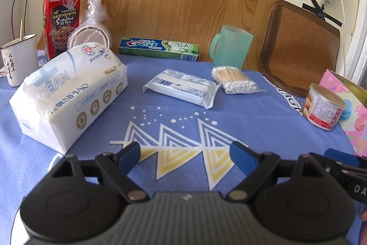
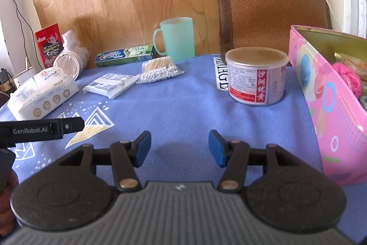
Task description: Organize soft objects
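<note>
A big white tissue pack (image 1: 68,93) (image 2: 43,97) lies at the left of the blue cloth. A small flat white packet (image 1: 181,86) (image 2: 112,84) and a bag of cotton swabs (image 1: 236,79) (image 2: 160,70) lie mid-table. My left gripper (image 1: 185,159) hovers open over the cloth's triangle print, nothing between its blue pads. My right gripper (image 2: 180,148) is open too, over bare cloth, left of the pink box (image 2: 330,107), which holds a pink knitted thing (image 2: 348,77). The left tool's black side (image 2: 41,129) shows at the left of the right wrist view.
A tin can (image 2: 257,77) (image 1: 323,107) stands beside the pink box (image 1: 357,116). Toothpaste box (image 1: 158,48), green mug (image 1: 229,46), red snack pouch (image 1: 60,17), bagged paper plates (image 1: 91,31) and a white cup (image 1: 18,59) line the back. A woven chair back (image 1: 300,47) rises behind.
</note>
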Motion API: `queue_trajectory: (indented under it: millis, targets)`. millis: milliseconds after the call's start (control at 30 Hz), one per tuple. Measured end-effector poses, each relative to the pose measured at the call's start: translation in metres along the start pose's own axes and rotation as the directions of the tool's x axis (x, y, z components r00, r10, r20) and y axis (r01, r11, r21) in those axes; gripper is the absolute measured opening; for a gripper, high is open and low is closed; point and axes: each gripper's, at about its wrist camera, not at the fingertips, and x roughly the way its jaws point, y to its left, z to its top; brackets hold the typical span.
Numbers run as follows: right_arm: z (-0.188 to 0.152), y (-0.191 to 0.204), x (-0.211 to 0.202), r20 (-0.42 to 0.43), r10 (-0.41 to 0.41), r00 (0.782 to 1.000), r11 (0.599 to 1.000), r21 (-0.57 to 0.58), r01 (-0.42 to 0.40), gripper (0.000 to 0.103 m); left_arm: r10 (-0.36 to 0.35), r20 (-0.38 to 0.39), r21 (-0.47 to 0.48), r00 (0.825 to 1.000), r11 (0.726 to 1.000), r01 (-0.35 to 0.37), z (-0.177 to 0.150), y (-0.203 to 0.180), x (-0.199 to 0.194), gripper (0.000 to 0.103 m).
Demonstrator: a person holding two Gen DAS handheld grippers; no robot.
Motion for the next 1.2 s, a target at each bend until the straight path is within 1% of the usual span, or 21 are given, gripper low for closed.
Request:
queue_trajectory:
  millis: [133, 367, 933, 1200]
  targets:
    - [0.0001, -0.0002, 0.0008, 0.000, 0.000, 1.000, 1.000, 0.003, 0.000, 0.058, -0.002, 0.004, -0.004, 1.000, 1.000, 0.002, -0.0001, 0.0005, -0.0007, 0.088]
    - [0.0002, -0.0001, 0.0013, -0.002, -0.001, 1.000, 1.000, -0.001, 0.001, 0.059, 0.015, 0.010, -0.008, 1.000, 1.000, -0.015, 0.0000, -0.0003, -0.0011, 0.090]
    - [0.0001, 0.0016, 0.0009, 0.000, -0.006, 1.000, 1.000, 0.004, 0.006, 0.060, 0.002, 0.005, -0.013, 1.000, 1.000, -0.002, 0.0015, 0.0025, -0.0007, 0.092]
    - [0.0004, 0.0015, 0.0010, 0.000, -0.007, 1.000, 1.000, 0.002, 0.007, 0.060, 0.004, 0.017, -0.031, 1.000, 1.000, -0.003, 0.0009, 0.0044, -0.0029, 0.093]
